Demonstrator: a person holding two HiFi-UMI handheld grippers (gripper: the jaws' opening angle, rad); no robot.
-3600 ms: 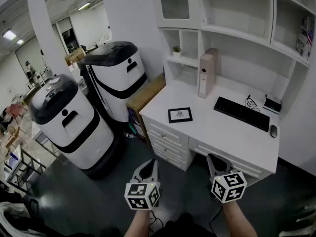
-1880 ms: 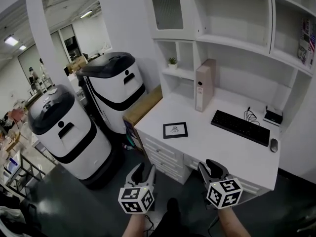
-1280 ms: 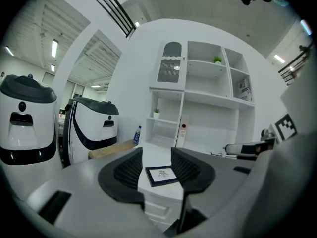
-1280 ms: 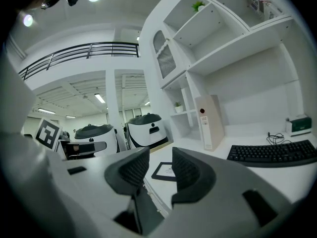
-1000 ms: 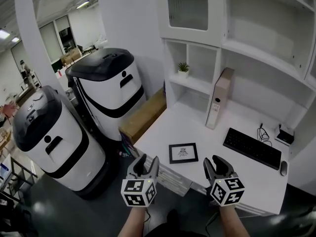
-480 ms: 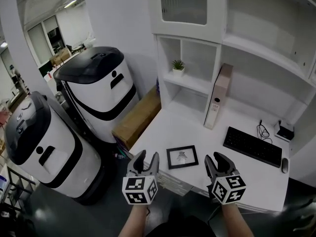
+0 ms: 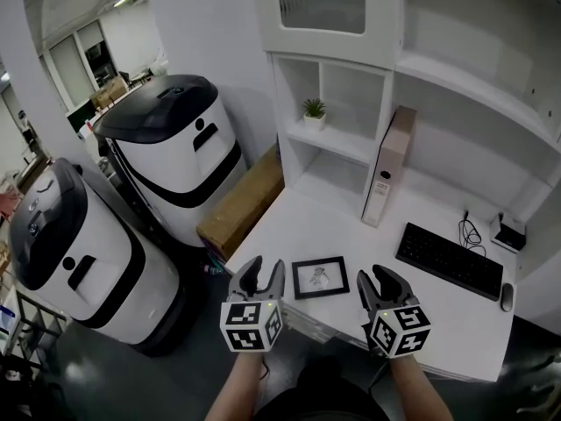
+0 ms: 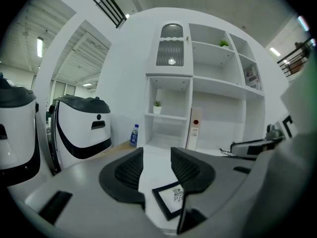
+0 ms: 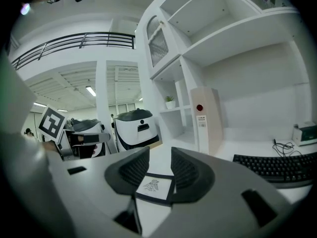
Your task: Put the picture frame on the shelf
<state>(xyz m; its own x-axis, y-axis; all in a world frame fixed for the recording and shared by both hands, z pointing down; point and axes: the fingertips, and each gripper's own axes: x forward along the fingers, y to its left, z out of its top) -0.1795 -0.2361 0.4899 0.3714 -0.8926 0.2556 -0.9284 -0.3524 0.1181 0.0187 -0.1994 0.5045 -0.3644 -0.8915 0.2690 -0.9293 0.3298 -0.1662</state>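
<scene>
The picture frame [image 7: 320,276] lies flat and face up near the front edge of the worktop [image 7: 351,222], so I judge I'll need a jaw on its rim to lift it. I hold my left gripper [image 7: 261,270] and right gripper [image 7: 377,281] either side of it, both empty with jaws partly apart, the right one lined up on the frame. The shelf [image 7: 337,143] behind has bare room beside the small plant [image 7: 313,110].

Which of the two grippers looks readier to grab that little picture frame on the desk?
Right, probably. The right gripper has the picture frame lined up between its open jaws; from the left gripper the frame sits off to one side.
</scene>
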